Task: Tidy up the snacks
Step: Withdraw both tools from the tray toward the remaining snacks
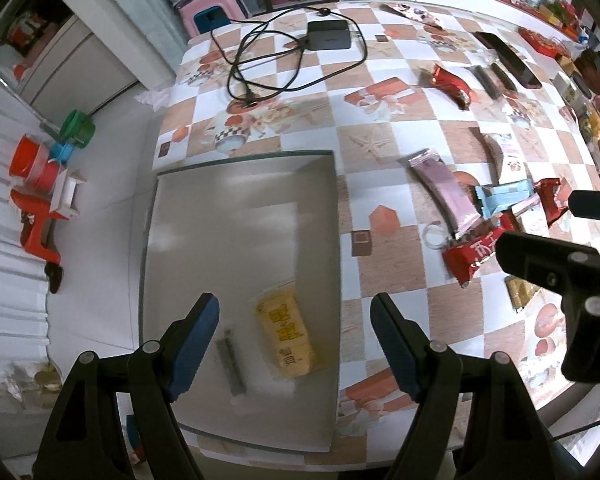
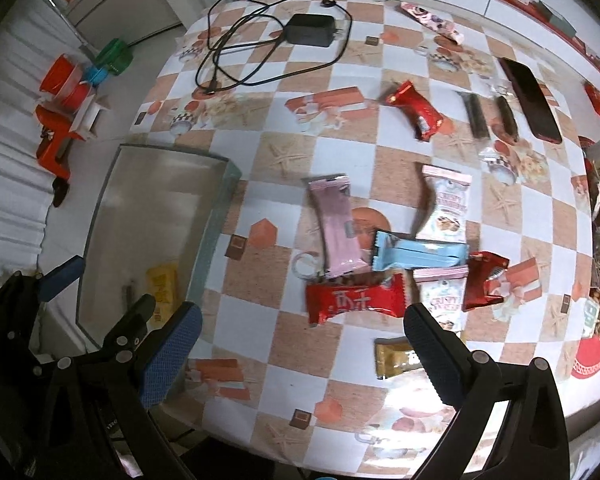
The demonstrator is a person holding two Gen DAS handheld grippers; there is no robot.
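Two snacks lie in the glass tray (image 1: 240, 184); both claws, left claw (image 1: 294, 344) and right claw (image 2: 302, 344), gape wide and empty, so the next move is judged a pick of the red packet (image 2: 354, 298).

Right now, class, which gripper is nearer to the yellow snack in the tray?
Left. The left gripper hovers right over the yellow snack; the right gripper is over the table beside the tray.
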